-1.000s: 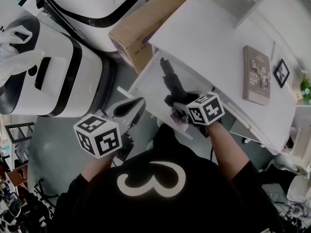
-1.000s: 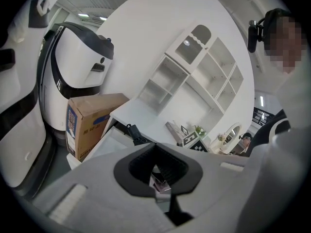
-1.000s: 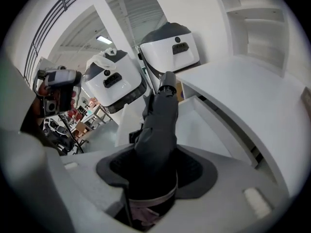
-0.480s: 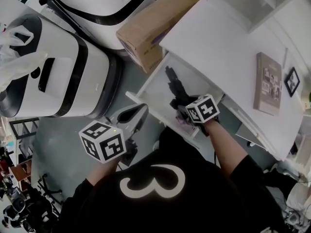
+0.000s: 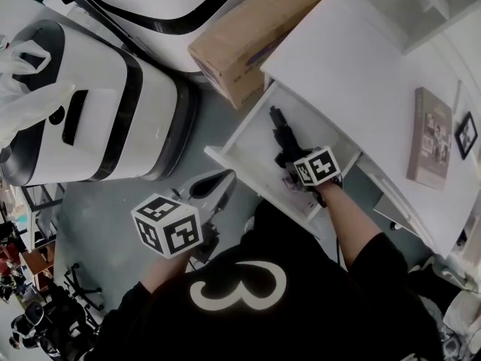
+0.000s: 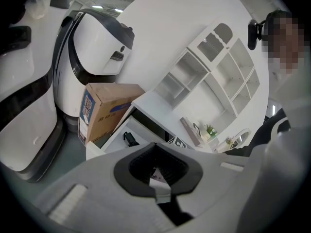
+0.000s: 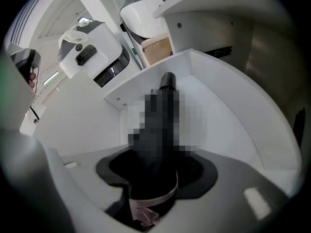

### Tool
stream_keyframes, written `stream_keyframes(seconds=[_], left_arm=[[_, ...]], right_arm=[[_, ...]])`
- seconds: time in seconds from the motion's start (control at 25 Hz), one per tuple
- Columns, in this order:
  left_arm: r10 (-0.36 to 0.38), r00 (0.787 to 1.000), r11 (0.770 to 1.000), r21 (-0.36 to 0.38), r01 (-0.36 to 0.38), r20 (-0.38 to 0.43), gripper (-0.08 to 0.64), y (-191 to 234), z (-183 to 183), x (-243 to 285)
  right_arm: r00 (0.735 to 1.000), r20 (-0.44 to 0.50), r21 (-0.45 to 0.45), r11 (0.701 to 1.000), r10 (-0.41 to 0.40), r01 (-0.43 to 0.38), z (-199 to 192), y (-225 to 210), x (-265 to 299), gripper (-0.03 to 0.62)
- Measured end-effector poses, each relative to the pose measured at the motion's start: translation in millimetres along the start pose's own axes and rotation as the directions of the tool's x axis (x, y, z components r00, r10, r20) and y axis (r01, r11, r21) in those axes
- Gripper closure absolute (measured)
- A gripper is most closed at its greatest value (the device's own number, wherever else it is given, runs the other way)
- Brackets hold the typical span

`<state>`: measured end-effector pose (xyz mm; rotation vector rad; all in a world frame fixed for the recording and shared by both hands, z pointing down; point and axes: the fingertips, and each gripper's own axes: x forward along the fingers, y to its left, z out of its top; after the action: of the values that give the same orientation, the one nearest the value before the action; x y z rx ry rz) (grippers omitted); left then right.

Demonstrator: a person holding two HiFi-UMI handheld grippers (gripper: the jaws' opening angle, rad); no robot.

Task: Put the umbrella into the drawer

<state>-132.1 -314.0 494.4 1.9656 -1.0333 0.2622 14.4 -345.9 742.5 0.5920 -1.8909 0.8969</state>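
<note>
A black folded umbrella (image 5: 283, 138) points into the open white drawer (image 5: 233, 160) below the desk. My right gripper (image 5: 294, 173) is shut on its near end. In the right gripper view the umbrella (image 7: 167, 81) runs from between the jaws of that gripper (image 7: 153, 188) down over the drawer's floor (image 7: 214, 110), and a pale strap shows at the jaws. My left gripper (image 5: 214, 186) hangs over the floor, left of the drawer's front corner. It is shut and holds nothing (image 6: 160, 178). From there the umbrella (image 6: 129, 138) shows small inside the drawer (image 6: 109, 142).
A cardboard box (image 5: 248, 40) lies on the floor against the drawer's far side. Big white machines with black bands (image 5: 90, 111) stand to the left. On the white desk top (image 5: 353, 66) lie a book (image 5: 430, 138) and a small picture frame (image 5: 466, 134).
My right gripper has sunk with the umbrella, whose body now lies lower inside the drawer. The left gripper has dropped a little and stays shut.
</note>
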Motion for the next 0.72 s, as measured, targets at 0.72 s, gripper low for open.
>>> stream_keyframes(seconds=[0.72], left_arm=[[0.003,1.0,1.0,-0.025,-0.003,-0.025,0.552,15,-13,3]], right_arm=[[0.999,-0.038,0.04,0.999,-0.007,0.008,-6,-6,31,0.316]])
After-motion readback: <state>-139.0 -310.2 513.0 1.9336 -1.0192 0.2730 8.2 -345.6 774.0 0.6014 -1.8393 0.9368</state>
